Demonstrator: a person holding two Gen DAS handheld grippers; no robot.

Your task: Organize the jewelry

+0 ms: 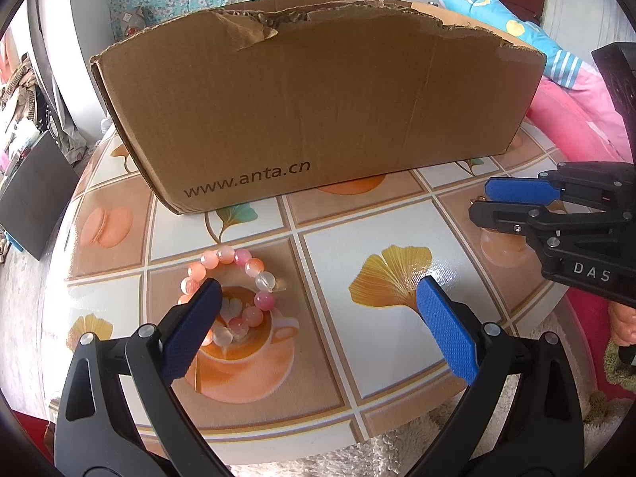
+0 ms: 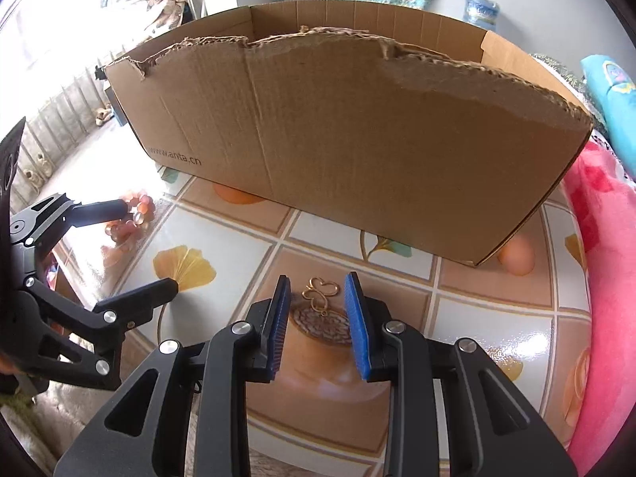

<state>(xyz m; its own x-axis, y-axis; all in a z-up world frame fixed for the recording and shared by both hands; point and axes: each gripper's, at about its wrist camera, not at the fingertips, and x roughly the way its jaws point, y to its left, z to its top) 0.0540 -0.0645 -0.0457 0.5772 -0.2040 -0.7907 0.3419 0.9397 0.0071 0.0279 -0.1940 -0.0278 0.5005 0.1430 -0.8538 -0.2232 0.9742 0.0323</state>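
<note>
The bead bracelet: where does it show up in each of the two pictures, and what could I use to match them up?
Left wrist view: the bead bracelet lies lower left on the table, partly behind the left gripper's left finger.
Right wrist view: the bracelet sits at the far left edge, behind the left gripper's upper finger.
Shared landmark: the cardboard box printed "www.anta.cn", standing behind the bracelet in both.

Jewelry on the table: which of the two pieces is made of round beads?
The bead bracelet, a ring of pink, orange and clear beads by the left gripper. The other piece, the gold pendant, is thin looped wire.
</note>
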